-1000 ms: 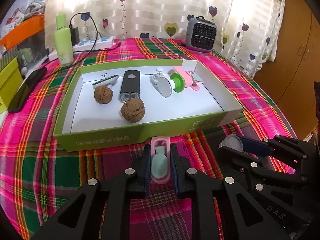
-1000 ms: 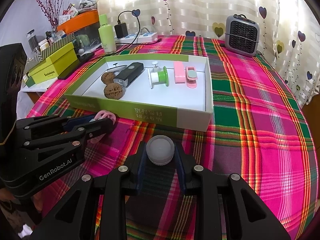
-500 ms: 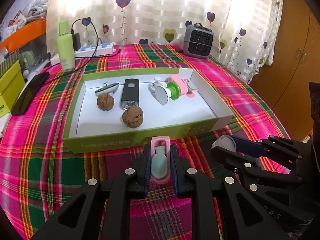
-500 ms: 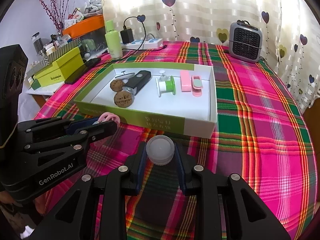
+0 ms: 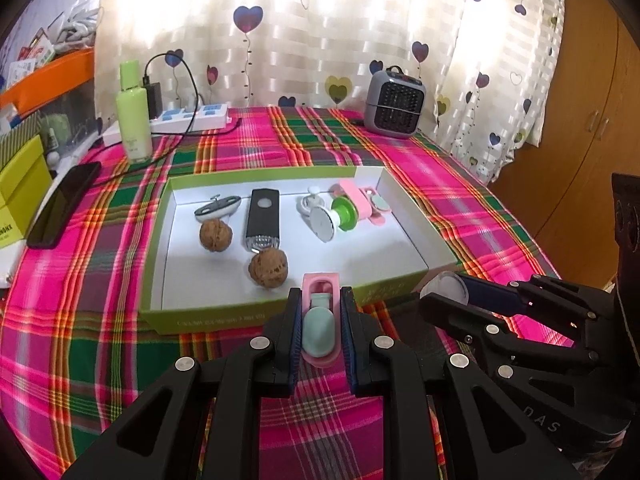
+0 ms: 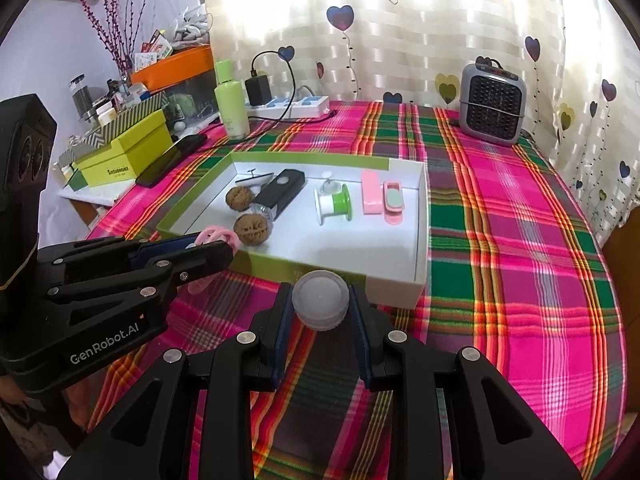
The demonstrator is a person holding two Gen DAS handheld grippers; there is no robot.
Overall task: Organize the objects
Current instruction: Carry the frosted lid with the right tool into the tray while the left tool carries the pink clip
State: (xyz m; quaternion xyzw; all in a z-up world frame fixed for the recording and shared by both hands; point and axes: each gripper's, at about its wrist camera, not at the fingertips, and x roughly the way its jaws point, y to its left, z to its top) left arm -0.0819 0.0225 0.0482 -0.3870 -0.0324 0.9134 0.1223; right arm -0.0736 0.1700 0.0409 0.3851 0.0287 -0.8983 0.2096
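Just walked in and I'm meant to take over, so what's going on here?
A person is sorting small items into the green box with a gripper in each hand. The left gripper is shut on a pink clip; the right gripper is shut on a white cap. Both are held near the box's front wall. Walnuts, a spool and another clip already lie inside.

**Around the edges of the plaid table**

A plaid tablecloth (image 6: 520, 240) covers the table. At the far side stands a small grey heater (image 6: 493, 112) before the heart-print curtain (image 6: 400, 20). A pale green bottle (image 5: 134, 120) stands beside a white power strip (image 5: 196, 120). A black phone (image 5: 64, 210) lies near yellow-green boxes (image 6: 124, 152), perhaps shoeboxes.
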